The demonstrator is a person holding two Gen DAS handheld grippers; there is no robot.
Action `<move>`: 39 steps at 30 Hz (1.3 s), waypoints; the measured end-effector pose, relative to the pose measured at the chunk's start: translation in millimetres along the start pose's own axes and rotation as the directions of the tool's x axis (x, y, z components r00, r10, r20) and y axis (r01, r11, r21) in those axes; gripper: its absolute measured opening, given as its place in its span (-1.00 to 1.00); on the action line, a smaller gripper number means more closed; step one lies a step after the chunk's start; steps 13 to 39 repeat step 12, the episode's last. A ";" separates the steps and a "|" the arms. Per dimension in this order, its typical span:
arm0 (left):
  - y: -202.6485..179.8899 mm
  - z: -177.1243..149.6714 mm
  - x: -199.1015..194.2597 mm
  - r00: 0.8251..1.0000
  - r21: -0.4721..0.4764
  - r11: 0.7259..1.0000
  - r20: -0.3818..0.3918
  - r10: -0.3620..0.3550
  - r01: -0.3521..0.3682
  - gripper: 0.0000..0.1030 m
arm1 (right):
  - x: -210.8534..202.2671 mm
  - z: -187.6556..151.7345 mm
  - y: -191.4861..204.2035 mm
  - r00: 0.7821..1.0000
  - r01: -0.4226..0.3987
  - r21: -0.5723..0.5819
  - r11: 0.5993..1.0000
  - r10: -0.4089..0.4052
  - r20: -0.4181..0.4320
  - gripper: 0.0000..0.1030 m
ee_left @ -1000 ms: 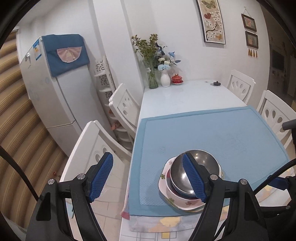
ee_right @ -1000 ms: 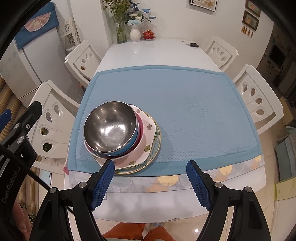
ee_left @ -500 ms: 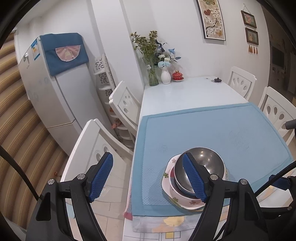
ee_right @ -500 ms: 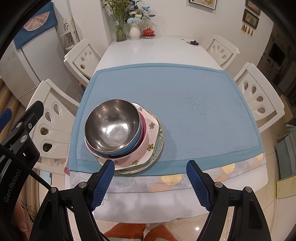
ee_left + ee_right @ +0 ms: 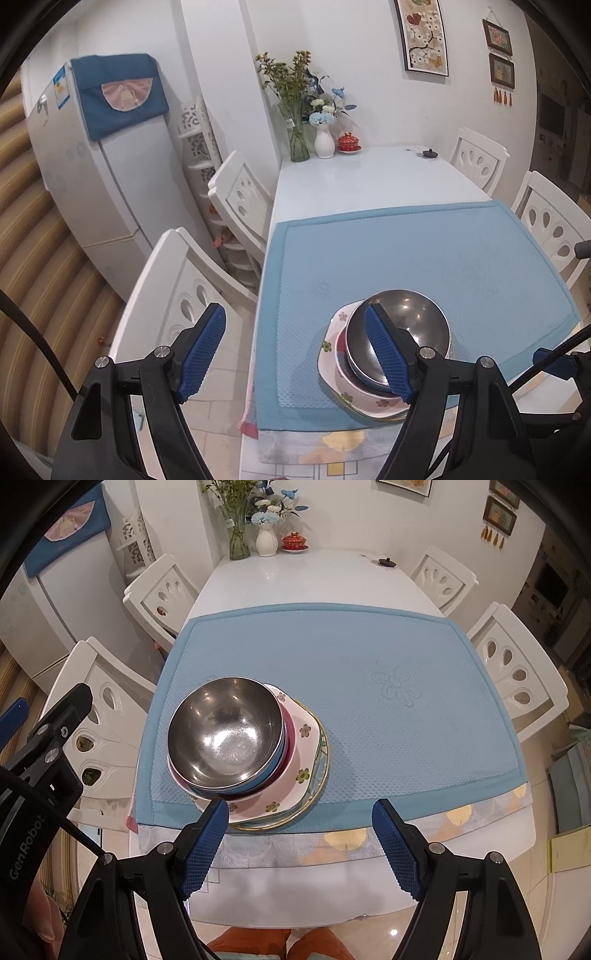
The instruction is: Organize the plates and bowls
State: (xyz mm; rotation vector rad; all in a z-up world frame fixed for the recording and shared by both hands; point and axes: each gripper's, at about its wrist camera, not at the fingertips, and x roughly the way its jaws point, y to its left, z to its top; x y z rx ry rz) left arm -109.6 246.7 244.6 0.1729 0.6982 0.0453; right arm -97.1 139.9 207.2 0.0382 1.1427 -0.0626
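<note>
Through my left wrist view, my left gripper [image 5: 295, 354] hangs with jaws wide and empty, the steel bowl [image 5: 402, 332] behind its right finger, atop stacked plates [image 5: 332, 373] on the desk [image 5: 369, 184]. Through the right view, my right gripper [image 5: 301, 845] gapes empty too, the stack [image 5: 306, 753] just ahead, leftward, nearer its left finger.

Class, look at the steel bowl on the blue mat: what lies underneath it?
Under the steel bowl show the rims of a blue bowl, a dark red bowl, a pink flowered plate and a gold-rimmed plate. Their centres are covered, so anything further between them cannot be seen.
</note>
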 end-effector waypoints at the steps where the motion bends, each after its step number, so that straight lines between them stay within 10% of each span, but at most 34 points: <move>1: 1.3 0.1 2.0 1.000 -0.005 1.000 -0.006 -0.008 0.008 0.48 | 0.5 0.6 0.7 1.000 0.001 0.000 1.000 -0.001 0.000 0.51; 39: 0.9 0.3 12.1 0.999 0.005 0.999 0.004 -0.041 0.041 0.48 | 5.8 5.6 4.5 1.000 0.019 0.007 1.000 -0.019 -0.005 0.51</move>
